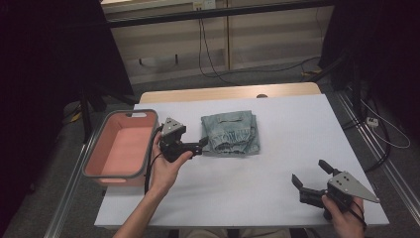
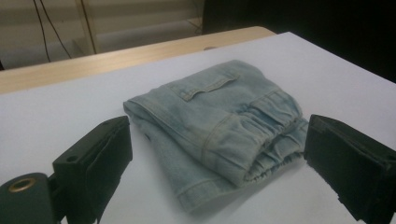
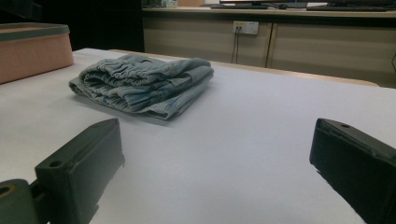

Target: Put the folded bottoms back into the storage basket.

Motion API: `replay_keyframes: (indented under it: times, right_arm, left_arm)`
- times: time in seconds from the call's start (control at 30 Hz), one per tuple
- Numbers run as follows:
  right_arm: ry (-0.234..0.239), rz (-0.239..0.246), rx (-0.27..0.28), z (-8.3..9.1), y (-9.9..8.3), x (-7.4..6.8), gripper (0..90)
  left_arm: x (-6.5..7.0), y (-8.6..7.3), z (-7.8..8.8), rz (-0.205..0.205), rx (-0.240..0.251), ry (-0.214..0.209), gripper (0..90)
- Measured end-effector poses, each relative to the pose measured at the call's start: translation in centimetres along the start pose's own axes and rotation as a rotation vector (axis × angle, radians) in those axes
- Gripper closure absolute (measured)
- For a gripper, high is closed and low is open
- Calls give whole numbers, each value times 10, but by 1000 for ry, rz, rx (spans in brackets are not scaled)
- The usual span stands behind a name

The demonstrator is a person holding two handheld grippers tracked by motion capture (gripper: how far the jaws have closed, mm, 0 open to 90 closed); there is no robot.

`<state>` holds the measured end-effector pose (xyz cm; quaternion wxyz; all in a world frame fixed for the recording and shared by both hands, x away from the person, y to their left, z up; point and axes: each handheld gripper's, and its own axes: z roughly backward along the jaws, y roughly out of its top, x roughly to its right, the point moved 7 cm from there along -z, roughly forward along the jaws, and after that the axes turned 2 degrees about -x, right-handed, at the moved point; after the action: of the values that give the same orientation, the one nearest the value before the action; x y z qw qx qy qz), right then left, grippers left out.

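A folded pair of light blue denim shorts [image 1: 231,134] lies mid-table on the white cover. My left gripper [image 1: 203,144] is open right at the near left corner of the bundle; in the left gripper view the folded denim [image 2: 219,126] lies between and just beyond its spread jaws [image 2: 215,172]. My right gripper [image 1: 311,174] is open near the front right of the table, well apart from the shorts, with bare cover between its jaws [image 3: 217,163]. The shorts [image 3: 144,83] appear farther off in the right gripper view.
A pink basin with a grey rim [image 1: 99,148] stands at the table's left edge, next to my left hand; its wall [image 3: 32,51] shows at the far left in the right gripper view. Cabinets and cables lie beyond the far edge.
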<state>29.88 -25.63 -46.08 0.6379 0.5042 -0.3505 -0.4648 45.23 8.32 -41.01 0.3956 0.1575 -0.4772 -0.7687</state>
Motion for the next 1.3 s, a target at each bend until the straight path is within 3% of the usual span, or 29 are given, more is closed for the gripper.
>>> replay_keyframes:
  times: [0.1,0.27,0.4,0.5,0.6,0.83,0.93,1.07,1.13,1.17,1.3]
  right_arm:
    - [-2,6,-2,0,0,-1,23]
    - [-6,7,-1,2,0,-1,23]
    - [-5,5,3,2,0,-1,23]
    - [-3,8,3,2,0,-1,24]
    - [-4,9,0,2,0,0,24]
    - [3,17,-3,3,-1,-2,24]
    - [2,16,-3,3,-1,-2,23]
    - [2,20,-2,2,-1,-1,22]
    - [4,21,-1,2,-1,-2,22]
    - [4,22,-1,2,-1,-2,22]
    - [5,22,-1,2,-1,-1,22]
  left_arm:
    - [-3,0,-8,33,-29,-23,81]
    - [-12,7,-17,92,-21,-4,93]
    - [-14,6,-27,133,-55,-16,90]
    - [-18,4,-34,99,-86,37,82]
    - [-23,1,-43,95,-125,78,87]
    - [-30,-4,-62,91,-180,128,74]
    - [-33,-4,-70,133,-193,102,58]
    - [-38,-6,-79,85,-231,142,80]
    - [-41,-4,-83,73,-182,181,108]
    - [-43,-4,-85,72,-172,181,106]
    - [-41,-7,-96,142,-145,138,176]
